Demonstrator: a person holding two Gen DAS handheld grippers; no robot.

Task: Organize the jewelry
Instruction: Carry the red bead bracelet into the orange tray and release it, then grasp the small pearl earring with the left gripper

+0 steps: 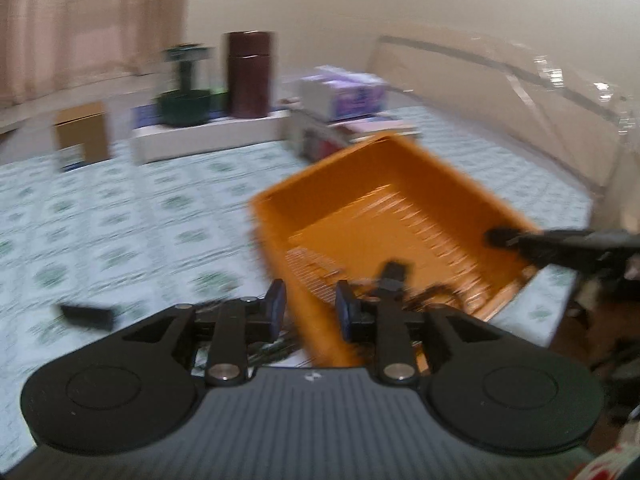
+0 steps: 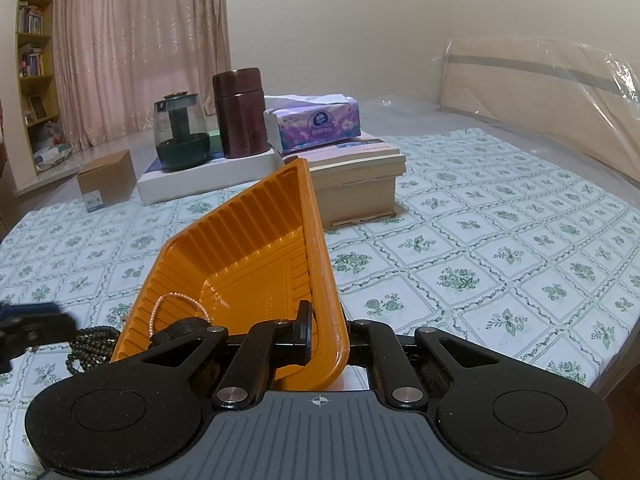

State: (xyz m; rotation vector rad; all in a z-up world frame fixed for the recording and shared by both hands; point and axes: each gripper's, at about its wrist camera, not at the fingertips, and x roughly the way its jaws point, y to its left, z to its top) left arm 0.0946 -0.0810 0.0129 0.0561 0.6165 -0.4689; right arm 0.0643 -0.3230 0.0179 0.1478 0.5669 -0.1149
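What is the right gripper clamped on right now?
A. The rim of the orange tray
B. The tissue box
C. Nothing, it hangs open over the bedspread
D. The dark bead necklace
A: in the right wrist view the right gripper has its fingers closed on the side wall of the orange tray, which is tilted up, with a pink bead bracelet lying inside it.

I could read no text in either view. The tissue pack (image 2: 316, 123) carried a round blue logo and printed lines, and the cardboard box (image 2: 105, 181) a small label, all too small to resolve.
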